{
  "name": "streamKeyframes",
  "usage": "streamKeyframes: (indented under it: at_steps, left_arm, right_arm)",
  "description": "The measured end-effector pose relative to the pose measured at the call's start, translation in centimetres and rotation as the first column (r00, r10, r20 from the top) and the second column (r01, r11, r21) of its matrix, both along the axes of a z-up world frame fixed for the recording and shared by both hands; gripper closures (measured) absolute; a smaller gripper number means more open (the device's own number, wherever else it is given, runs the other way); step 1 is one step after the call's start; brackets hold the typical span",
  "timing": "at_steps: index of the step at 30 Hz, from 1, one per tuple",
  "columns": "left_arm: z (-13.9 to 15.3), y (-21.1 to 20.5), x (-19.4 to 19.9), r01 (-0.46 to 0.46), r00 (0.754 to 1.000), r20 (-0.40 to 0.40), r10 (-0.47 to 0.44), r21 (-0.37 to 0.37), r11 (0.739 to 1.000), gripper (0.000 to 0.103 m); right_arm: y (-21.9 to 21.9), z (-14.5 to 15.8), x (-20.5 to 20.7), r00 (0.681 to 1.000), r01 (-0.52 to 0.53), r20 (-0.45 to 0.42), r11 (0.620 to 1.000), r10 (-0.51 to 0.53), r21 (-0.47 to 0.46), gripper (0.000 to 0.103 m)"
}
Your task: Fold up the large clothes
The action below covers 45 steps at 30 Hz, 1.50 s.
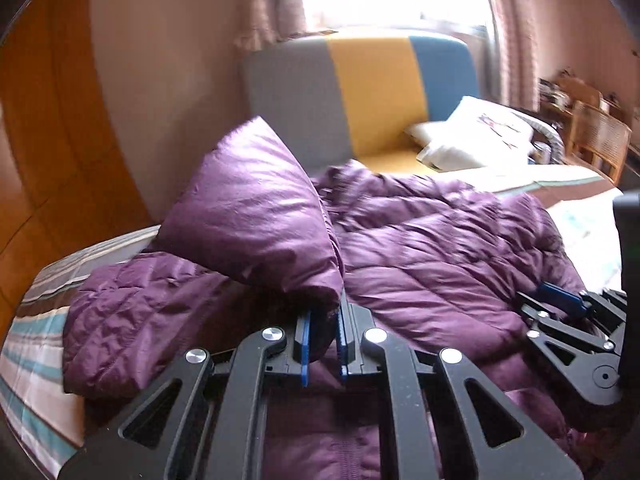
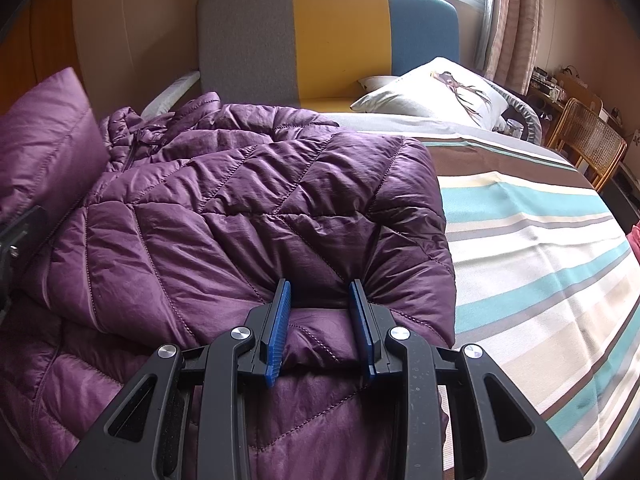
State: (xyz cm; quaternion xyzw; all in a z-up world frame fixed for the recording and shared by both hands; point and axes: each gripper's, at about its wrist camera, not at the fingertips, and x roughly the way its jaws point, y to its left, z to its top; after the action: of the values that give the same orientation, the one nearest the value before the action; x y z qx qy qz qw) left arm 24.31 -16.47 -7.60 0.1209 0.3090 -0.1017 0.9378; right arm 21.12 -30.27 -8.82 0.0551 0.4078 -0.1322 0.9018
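A purple quilted down jacket (image 1: 420, 248) lies spread on the striped bed; it also fills the right wrist view (image 2: 224, 208). My left gripper (image 1: 324, 316) is shut on a fold of the jacket and lifts a puffy flap (image 1: 252, 208) up off the bed. My right gripper (image 2: 322, 292) is closed on the jacket's hem, with a thick roll of fabric bunched between the blue pads (image 2: 278, 332). The right gripper also shows at the right edge of the left wrist view (image 1: 560, 300). The lifted flap shows at the left of the right wrist view (image 2: 44, 136).
The striped bedspread (image 2: 540, 248) extends to the right of the jacket. A grey, yellow and blue headboard (image 2: 328, 36) stands behind, with white pillows (image 2: 436, 92). A wicker chair (image 2: 588, 144) and cluttered desk are at far right. A wooden wardrobe (image 1: 48, 140) is on the left.
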Motion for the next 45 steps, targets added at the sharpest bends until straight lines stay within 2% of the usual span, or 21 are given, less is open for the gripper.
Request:
streamKeyframes:
  at_steps: [1, 2, 3, 9, 14, 17, 20, 22, 24, 27, 29, 31, 34, 38, 39, 42, 45]
  left_arm:
    - [-0.3, -0.5, 0.2, 0.026, 0.999, -0.023, -0.026, 0.001, 1.0, 0.08]
    - [-0.4, -0.9, 0.0, 0.052, 0.998, -0.035, -0.052, 0.002, 0.999, 0.073]
    - [-0.4, -0.9, -0.4, 0.065, 0.997, -0.034, -0.065, -0.004, 0.998, 0.058]
    - [0.9, 0.3, -3.0, 0.133, 0.991, -0.01, -0.134, -0.068, 0.989, 0.056]
    - [2.4, 3.4, -4.3, 0.118, 0.993, 0.008, -0.118, -0.158, 0.98, 0.053]
    - [3.5, 6.0, -4.5, 0.1, 0.995, 0.044, -0.093, -0.202, 0.974, 0.047]
    - [4.1, 9.6, -3.5, 0.018, 0.998, 0.06, -0.006, -0.209, 0.978, 0.047]
    - [4.0, 12.9, -2.1, -0.086, 0.994, 0.047, 0.098, -0.208, 0.974, 0.047]
    - [3.7, 16.0, -0.7, -0.197, 0.979, 0.019, 0.205, -0.204, 0.959, 0.048]
    - [2.7, 20.6, 0.8, -0.361, 0.931, -0.027, 0.364, -0.215, 0.908, 0.049]
    - [1.8, 22.0, 1.7, -0.385, 0.923, -0.078, 0.378, -0.245, 0.89, 0.05]
    - [0.8, 21.5, 2.4, -0.37, 0.929, -0.1, 0.357, -0.198, 0.908, 0.053]
    - [-0.1, 19.7, 3.0, -0.295, 0.953, -0.114, 0.28, -0.161, 0.942, 0.053]
    - [-0.8, 17.4, 3.8, -0.242, 0.964, -0.148, 0.222, -0.139, 0.96, 0.053]
    - [-1.0, 16.9, 4.0, -0.237, 0.965, -0.146, 0.218, -0.127, 0.963, 0.053]
    - [-1.7, 15.8, 4.1, -0.203, 0.971, -0.15, 0.186, -0.104, 0.974, 0.052]
    - [-1.8, 15.3, 4.0, -0.189, 0.971, -0.166, 0.173, -0.09, 0.978, 0.052]
  right_arm:
    - [0.0, 0.0, 0.0, 1.0, 0.0, 0.0, 1.0, 0.0, 0.0, 0.073]
    - [0.0, 0.0, 0.0, 1.0, 0.0, 0.001, 1.0, 0.0, 0.001, 0.073]
    - [-0.1, 0.0, 0.0, 1.0, 0.0, 0.001, 1.0, 0.0, 0.003, 0.073]
    - [0.0, 0.0, 0.0, 1.0, 0.001, 0.001, 1.0, -0.001, -0.003, 0.073]
    - [0.1, 0.0, 0.0, 1.0, 0.001, -0.002, 1.0, -0.001, -0.001, 0.073]
    - [-0.2, 0.5, -0.2, 1.0, 0.0, 0.0, 1.0, 0.0, 0.017, 0.073]
    - [-0.5, 1.9, -1.0, 0.999, 0.002, 0.032, 0.999, -0.003, 0.037, 0.073]
    - [0.1, 3.6, -1.5, 0.996, -0.025, 0.084, 0.998, 0.02, 0.058, 0.073]
    - [1.3, 5.2, -1.6, 0.99, -0.07, 0.126, 0.995, 0.061, 0.072, 0.073]
    - [4.6, 6.9, -0.8, 0.974, -0.173, 0.156, 0.983, 0.161, 0.062, 0.073]
    - [7.0, 7.0, 0.6, 0.964, -0.241, 0.134, 0.967, 0.228, 0.088, 0.073]
    - [8.5, 6.5, 2.2, 0.959, -0.278, 0.099, 0.952, 0.267, 0.13, 0.073]
    - [9.7, 5.3, 4.1, 0.962, -0.275, 0.025, 0.957, 0.274, 0.092, 0.073]
    - [7.1, 3.2, 5.6, 0.982, -0.177, -0.059, 0.982, 0.181, 0.063, 0.073]
    - [6.5, 2.7, 5.6, 0.984, -0.158, -0.071, 0.986, 0.162, 0.06, 0.073]
    - [4.1, 1.3, 5.1, 0.989, -0.133, -0.054, 0.982, 0.141, 0.131, 0.073]
    - [4.1, 1.5, 4.7, 0.99, -0.124, -0.051, 0.985, 0.131, 0.116, 0.073]
